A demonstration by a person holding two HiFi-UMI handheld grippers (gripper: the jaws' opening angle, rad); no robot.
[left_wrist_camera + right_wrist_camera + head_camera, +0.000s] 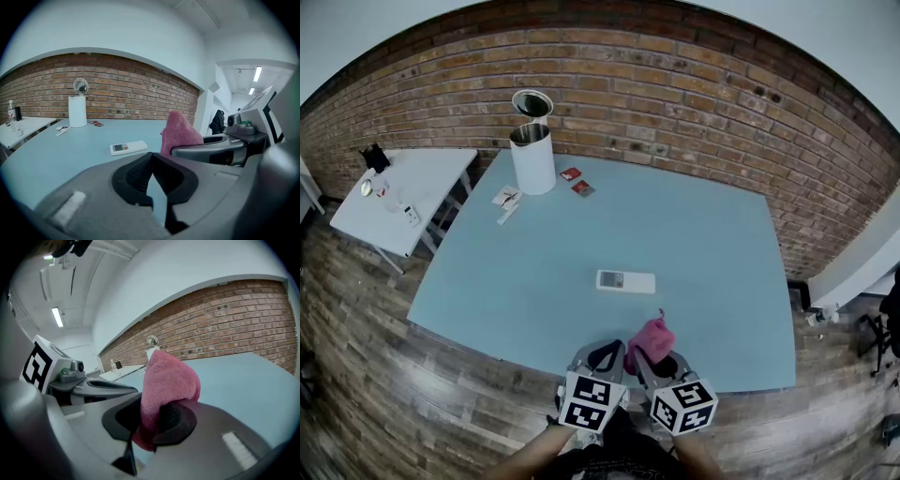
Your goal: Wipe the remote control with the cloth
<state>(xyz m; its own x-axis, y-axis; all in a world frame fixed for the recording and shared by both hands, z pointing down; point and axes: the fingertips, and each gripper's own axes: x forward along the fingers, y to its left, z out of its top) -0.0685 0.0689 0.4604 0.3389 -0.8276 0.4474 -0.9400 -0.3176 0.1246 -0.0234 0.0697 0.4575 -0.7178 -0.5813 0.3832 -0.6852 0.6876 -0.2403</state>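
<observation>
Blue counter [506, 281] before a brick wall [675, 103], remote control [625, 280] lying mid-frame.
Right gripper [151, 420] jaws clamp the pink cloth [649, 339] near the bottom edge; left gripper [151, 177] jaws closed, empty.

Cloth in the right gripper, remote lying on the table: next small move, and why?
Probably carry the right gripper forward and down so the pink cloth lands on the remote control. The pink cloth is clamped in its jaws near the front edge of the table, short of the remote control, which lies flat with nothing touching it. The left gripper is shut and empty.
</observation>
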